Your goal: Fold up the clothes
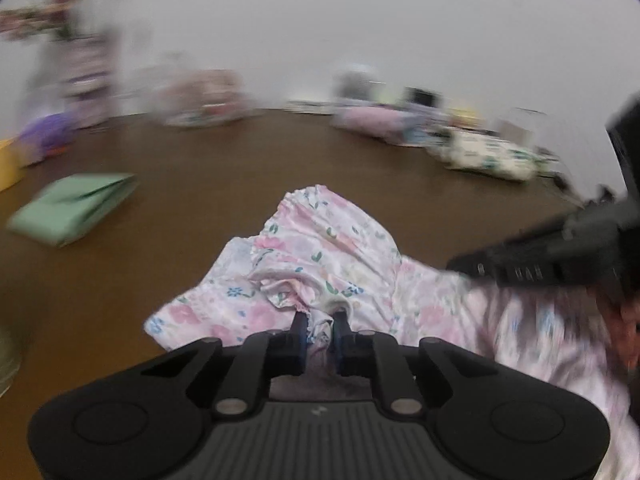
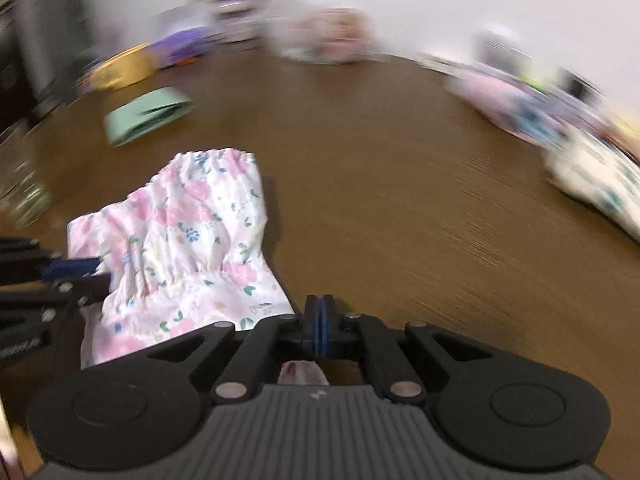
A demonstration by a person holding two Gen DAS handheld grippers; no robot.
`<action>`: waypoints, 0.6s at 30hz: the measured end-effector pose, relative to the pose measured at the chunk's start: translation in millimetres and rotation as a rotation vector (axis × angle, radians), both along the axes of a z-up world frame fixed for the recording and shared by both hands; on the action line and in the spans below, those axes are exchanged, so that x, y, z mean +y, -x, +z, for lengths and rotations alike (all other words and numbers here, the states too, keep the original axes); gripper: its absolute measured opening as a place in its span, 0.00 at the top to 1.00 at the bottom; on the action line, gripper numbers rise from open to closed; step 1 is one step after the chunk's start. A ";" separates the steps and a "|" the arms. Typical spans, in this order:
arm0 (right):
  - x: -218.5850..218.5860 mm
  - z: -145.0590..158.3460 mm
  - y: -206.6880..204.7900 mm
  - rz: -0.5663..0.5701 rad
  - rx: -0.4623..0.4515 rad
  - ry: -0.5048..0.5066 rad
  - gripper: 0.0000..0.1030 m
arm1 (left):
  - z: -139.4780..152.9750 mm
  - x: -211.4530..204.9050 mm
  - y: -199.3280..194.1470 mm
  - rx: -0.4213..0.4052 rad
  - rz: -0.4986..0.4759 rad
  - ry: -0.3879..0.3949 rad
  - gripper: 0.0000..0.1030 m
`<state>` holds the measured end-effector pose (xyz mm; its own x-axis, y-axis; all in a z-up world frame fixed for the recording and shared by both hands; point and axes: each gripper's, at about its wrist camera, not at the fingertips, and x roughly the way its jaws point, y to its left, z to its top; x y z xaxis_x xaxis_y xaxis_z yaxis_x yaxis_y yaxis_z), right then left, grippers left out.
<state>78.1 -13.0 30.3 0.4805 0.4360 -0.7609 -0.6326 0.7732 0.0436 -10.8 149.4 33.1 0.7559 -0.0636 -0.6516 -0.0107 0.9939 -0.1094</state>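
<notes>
The left gripper (image 1: 320, 322) sits low in the centre of its own view, jaws drawn narrow and pinching a bunched fold of the pink floral garment (image 1: 320, 264), with cloth filling the slim gap between the blue pads. That garment lies crumpled on the brown wooden table (image 1: 240, 152), spreading from mid-frame to the lower right, where the right gripper (image 1: 520, 264) cuts in as a dark blur. Over in the right wrist view, the right gripper (image 2: 319, 320) has its pads pressed flat together at lower centre, a scrap of the floral garment (image 2: 188, 248) showing just behind them, so it looks clamped on the cloth's edge. A folded green cloth (image 2: 148, 116) rests in the upper left, well apart. Blurred clothes piles (image 2: 540, 116) line the far edge.
</notes>
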 end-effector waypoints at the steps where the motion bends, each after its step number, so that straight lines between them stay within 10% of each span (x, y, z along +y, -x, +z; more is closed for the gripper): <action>1: -18.4 -0.3 -2.3 -0.056 0.004 -0.008 0.99 | 0.2 -10.3 -18.0 0.006 -0.045 0.011 0.89; 11: -181.8 -13.5 19.3 -0.490 0.005 -0.148 0.99 | -10.3 -117.8 -118.0 0.065 -0.351 0.082 0.90; 18: -205.3 3.9 63.9 -0.412 -0.089 -0.284 0.91 | 10.7 -92.9 -84.4 -0.024 -0.270 0.075 0.73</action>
